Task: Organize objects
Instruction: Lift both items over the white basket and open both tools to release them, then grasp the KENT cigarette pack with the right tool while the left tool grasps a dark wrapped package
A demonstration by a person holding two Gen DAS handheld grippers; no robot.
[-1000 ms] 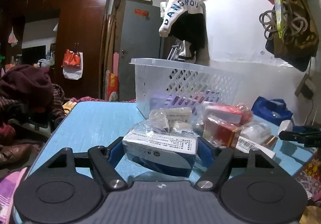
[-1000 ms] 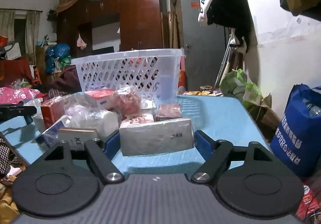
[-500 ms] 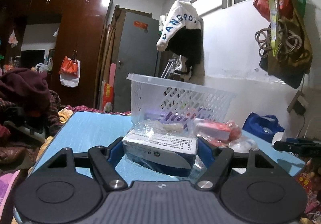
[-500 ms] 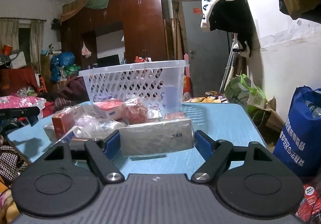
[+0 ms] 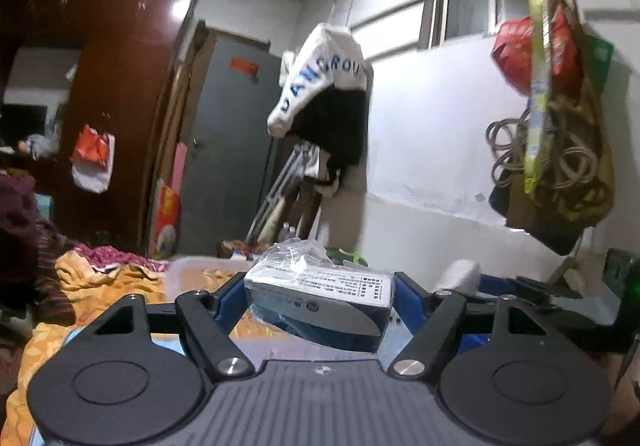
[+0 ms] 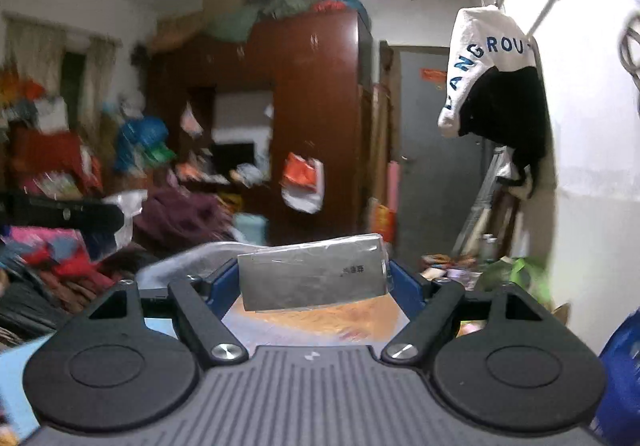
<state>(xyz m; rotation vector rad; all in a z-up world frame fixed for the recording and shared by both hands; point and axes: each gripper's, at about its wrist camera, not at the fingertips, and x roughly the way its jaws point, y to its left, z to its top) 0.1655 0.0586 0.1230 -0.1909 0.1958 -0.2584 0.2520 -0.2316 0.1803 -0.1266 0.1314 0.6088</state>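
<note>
Both grippers are loaded and raised, two boxes in the air, one each. Left gripper (image 5: 318, 304) has its fingers (image 5: 229, 302) closed on a blue-and-white box (image 5: 320, 300) wrapped in clear plastic, printed label up, held level between the blue pads. Right gripper (image 6: 314, 286) has its fingers (image 6: 406, 288) clamped on a silver box (image 6: 312, 276), also in film, long side across the gap, slightly tilted. Just past and below each box shows a pale translucent edge, likely the basket (image 5: 200, 272) rim, blurred in both views, so I can't tell whether the boxes are over it or short of it. A sliver of blue counter (image 6: 158, 326) shows low left in the right view; nothing on it can be made out. Progress, as a judgement: pick-up looks finished for these two, drop-off not yet done, neither box is resting on anything. Left to do: bring both over the basket, lower, release. Whether more items wait on the counter can't be read from here, since both cameras point up into the room. Count: two grippers, two boxes, one basket edge, one hanging white-and-black jacket (image 5: 328, 94) on the wall, one brown wardrobe (image 6: 304, 118) behind.
</note>
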